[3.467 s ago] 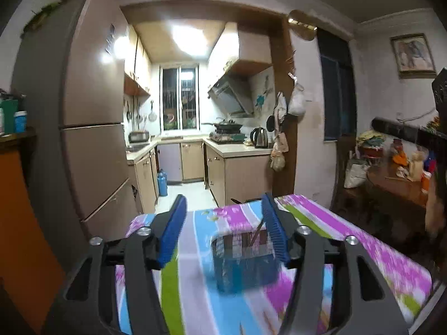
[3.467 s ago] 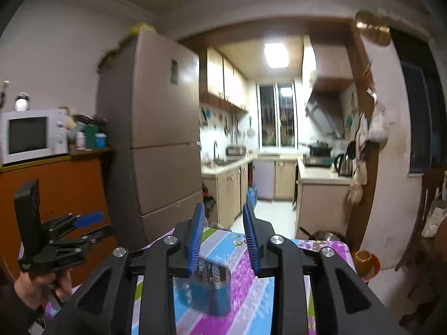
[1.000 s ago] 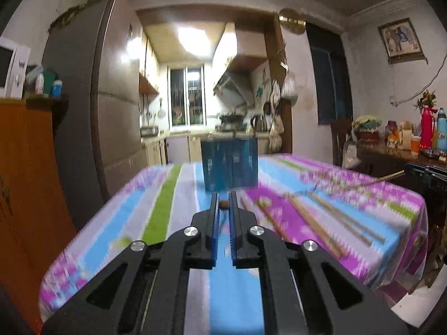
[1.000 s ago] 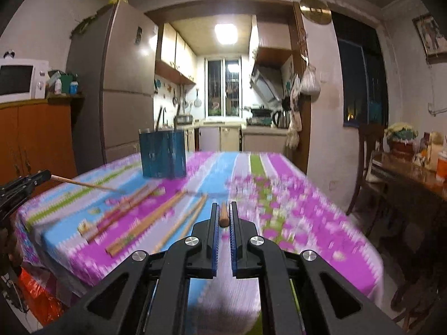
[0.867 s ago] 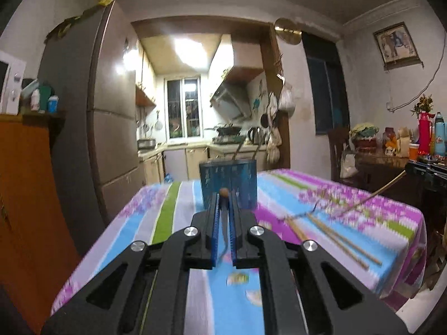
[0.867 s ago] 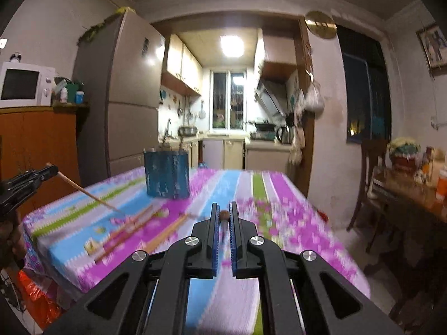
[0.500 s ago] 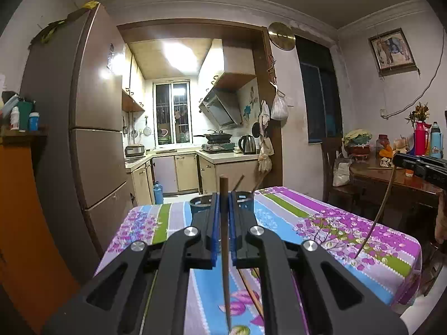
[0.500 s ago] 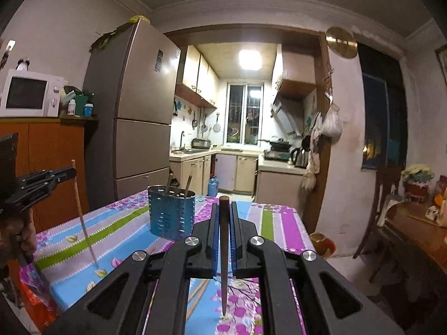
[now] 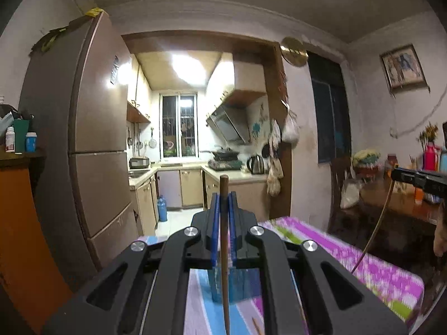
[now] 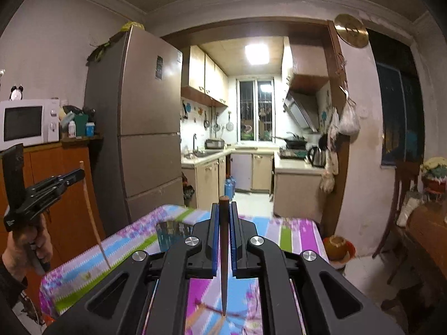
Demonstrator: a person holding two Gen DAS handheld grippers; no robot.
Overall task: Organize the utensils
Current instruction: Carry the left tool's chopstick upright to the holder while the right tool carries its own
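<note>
L gripper (image 9: 223, 203) is clamped on a dark chopstick (image 9: 224, 251), which stands upright between the blue pads, top end poking just above the fingertips, tip hanging down over the table (image 9: 377, 273). Blue utensil holder (image 9: 237, 284) sits on the cloth just below and behind that stick, toward the table's far edge. R gripper (image 10: 223, 212) is likewise clamped on a second chopstick (image 10: 223, 251), upright, pointed tip down above the table's mid part; the holder is left of it, near the far-left corner.
</note>
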